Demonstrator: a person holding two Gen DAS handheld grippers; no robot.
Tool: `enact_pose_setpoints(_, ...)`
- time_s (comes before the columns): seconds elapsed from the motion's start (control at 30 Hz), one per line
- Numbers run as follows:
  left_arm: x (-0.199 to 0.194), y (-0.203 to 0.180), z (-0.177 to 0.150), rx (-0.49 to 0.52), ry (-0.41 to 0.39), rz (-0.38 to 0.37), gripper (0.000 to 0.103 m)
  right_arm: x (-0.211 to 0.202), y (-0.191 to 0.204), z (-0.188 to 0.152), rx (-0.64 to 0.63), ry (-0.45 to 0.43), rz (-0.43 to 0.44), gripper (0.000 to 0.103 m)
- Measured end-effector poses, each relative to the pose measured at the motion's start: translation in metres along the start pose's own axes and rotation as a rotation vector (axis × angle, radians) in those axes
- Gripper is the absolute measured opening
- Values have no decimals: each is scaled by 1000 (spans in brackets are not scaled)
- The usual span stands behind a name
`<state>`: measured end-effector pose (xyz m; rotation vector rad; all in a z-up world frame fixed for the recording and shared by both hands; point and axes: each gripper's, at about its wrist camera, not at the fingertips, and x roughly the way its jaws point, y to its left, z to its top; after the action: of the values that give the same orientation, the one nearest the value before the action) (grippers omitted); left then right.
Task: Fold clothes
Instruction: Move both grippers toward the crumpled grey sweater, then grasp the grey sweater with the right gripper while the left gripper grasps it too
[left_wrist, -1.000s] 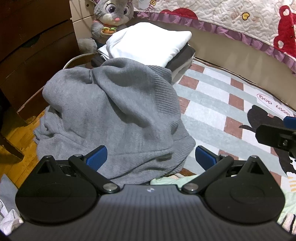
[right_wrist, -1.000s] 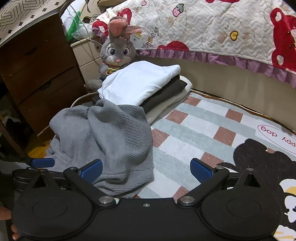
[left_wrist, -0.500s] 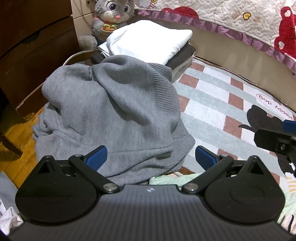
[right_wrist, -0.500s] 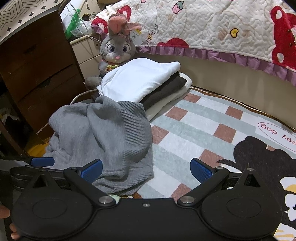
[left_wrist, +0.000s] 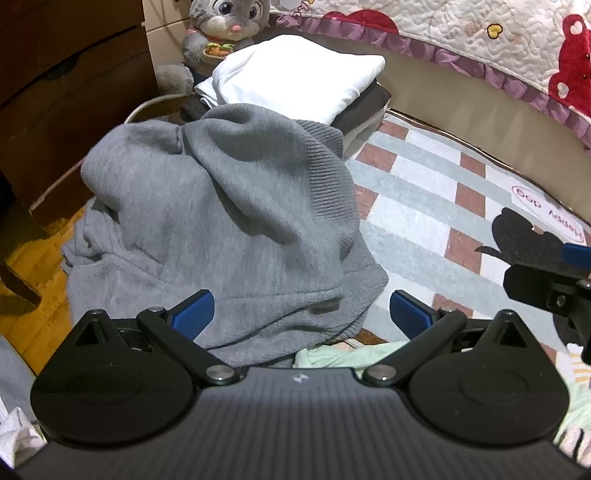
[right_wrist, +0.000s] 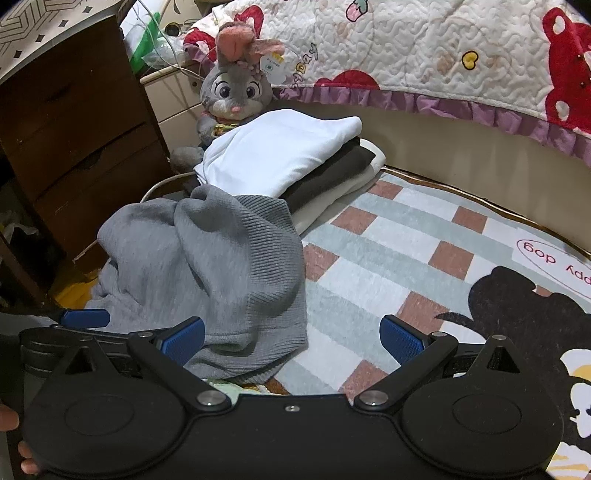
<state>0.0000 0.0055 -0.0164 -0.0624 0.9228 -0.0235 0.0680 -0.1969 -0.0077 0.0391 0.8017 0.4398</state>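
A crumpled grey knit sweater (left_wrist: 221, 229) lies in a heap on the left edge of the checked rug (left_wrist: 424, 206); it also shows in the right wrist view (right_wrist: 207, 273). My left gripper (left_wrist: 301, 315) is open and empty, just in front of the heap's near edge. My right gripper (right_wrist: 291, 336) is open and empty, to the right of the heap over the rug (right_wrist: 388, 258). A stack of folded clothes with a white one on top (left_wrist: 295, 81) sits behind the sweater, and it shows in the right wrist view (right_wrist: 280, 151) too.
A plush rabbit (right_wrist: 232, 92) sits behind the folded stack. A dark wooden dresser (right_wrist: 66, 122) stands at the left. A bed with a quilted cover (right_wrist: 443, 59) runs along the back. Pale green cloth (left_wrist: 340, 356) lies under my left gripper.
Both grippers have drawn back and up a little from the sweater heap. The heap has not changed shape. Both stay open.
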Motion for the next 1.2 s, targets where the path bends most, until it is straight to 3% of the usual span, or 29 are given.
enact_pose_setpoints(0.13, 1, 5, -1, -35, 0, -44, 103, 1, 0, 0, 0, 0, 3, 102)
enact_pose_setpoints(0.27, 7, 16, -4, -51, -34, -55, 103, 7, -7, -3, 25, -118, 97, 102)
enact_pose_setpoints(0.4, 21, 51, -1, -108, -102, 75, 100, 27, -6, -2, 32, -213, 235, 101)
enact_pose_setpoints(0.47, 31, 75, 1, -155, -117, 136, 93, 46, 4, 4, -20, -192, 273, 99)
enact_pose_setpoints(0.57, 49, 115, 4, -263, -52, 102, 71, 78, 23, 13, -144, -143, 304, 97)
enact_pose_setpoints(0.6, 55, 127, 5, -299, -37, 85, 70, 92, 27, 16, -169, -114, 312, 97)
enact_pose_setpoints(0.7, 72, 145, 4, -297, -35, 155, 70, 133, 34, 21, -163, -26, 354, 97)
enact_pose_setpoints(0.9, 99, 157, 9, -238, -114, 274, 74, 197, 39, 16, -113, 88, 224, 97)
enact_pose_setpoints(0.97, 105, 163, 13, -240, -97, 277, 74, 212, 35, 11, -68, 139, 213, 97)
enact_pose_setpoints(1.03, 101, 168, 13, -221, -75, 347, 74, 226, 32, 5, -26, 203, 212, 98)
enact_pose_setpoints(1.07, 96, 173, 9, -222, -87, 388, 76, 234, 32, 2, -10, 244, 216, 98)
enact_pose_setpoints(1.13, 85, 182, 1, -224, -113, 471, 88, 242, 34, -6, 14, 297, 224, 98)
enact_pose_setpoints(1.17, 85, 191, -3, -245, -99, 459, 95, 240, 36, -10, 19, 297, 245, 98)
enact_pose_setpoints(1.2, 86, 199, -6, -267, -83, 445, 95, 238, 39, -13, 22, 291, 269, 98)
